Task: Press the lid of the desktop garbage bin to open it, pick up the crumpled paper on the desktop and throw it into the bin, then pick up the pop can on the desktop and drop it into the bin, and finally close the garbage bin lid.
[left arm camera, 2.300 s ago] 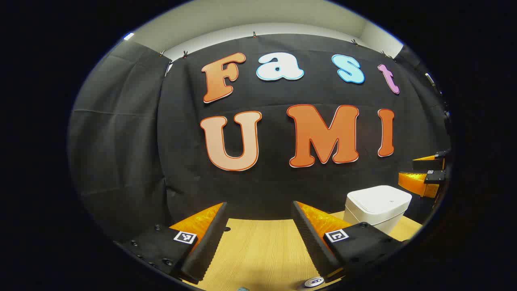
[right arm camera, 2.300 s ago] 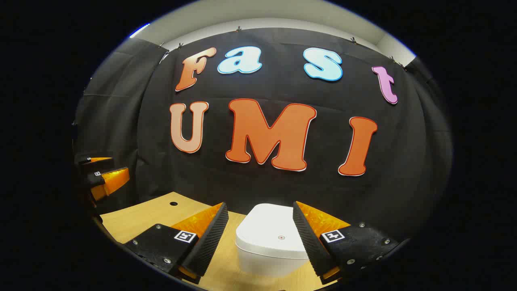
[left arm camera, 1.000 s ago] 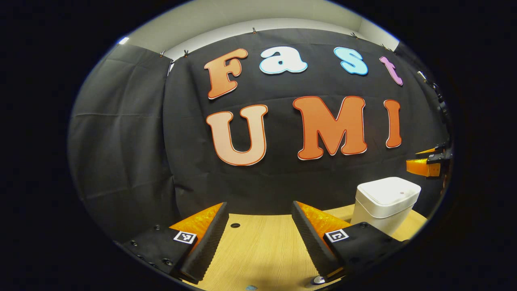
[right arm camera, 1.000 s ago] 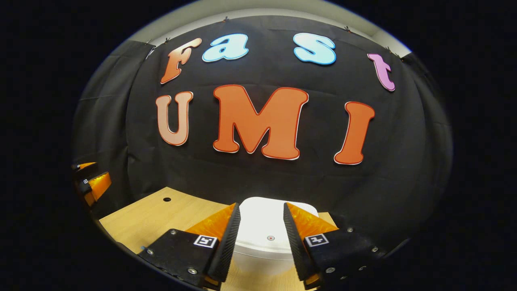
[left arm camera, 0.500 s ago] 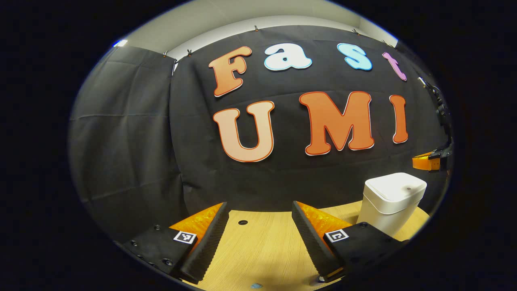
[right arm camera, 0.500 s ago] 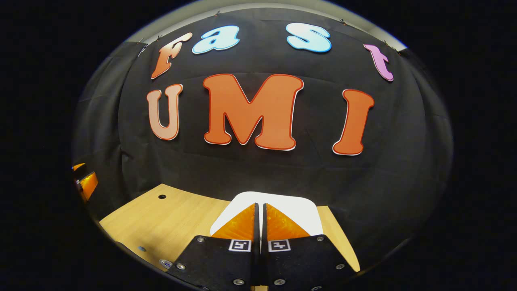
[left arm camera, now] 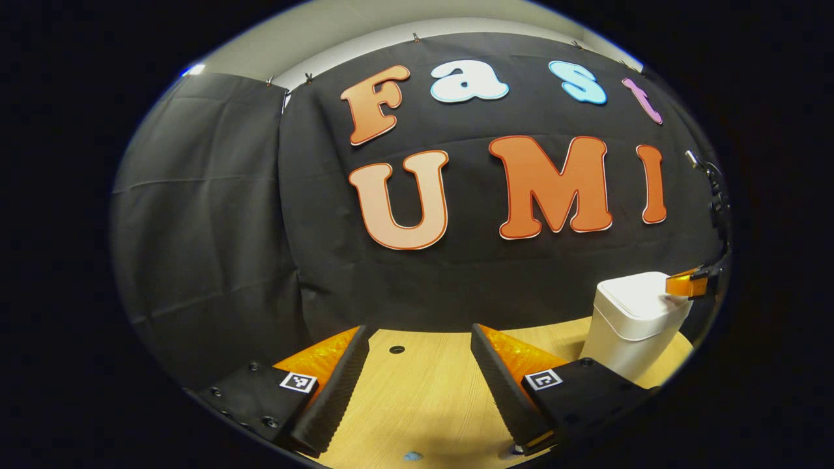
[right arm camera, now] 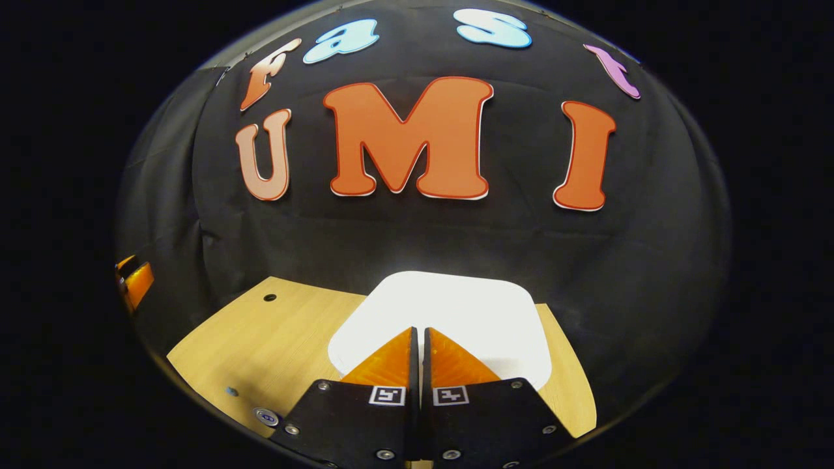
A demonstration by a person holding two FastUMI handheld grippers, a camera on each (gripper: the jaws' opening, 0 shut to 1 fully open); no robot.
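Pressing bin lid (right arm camera: 449, 312), closed right claw (right arm camera: 420, 332) hides contact.

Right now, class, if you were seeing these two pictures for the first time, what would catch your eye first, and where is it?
The white bin stands at the desk's far edge, lid down. The right gripper, fingers together, points at the lid from just above; contact cannot be told. The left gripper hangs open over bare desk to the bin's left.

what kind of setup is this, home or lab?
Likely a lab recording booth, not a home: black cloth wall clipped up behind a bare wooden desk, with a white desktop bin as a prop.
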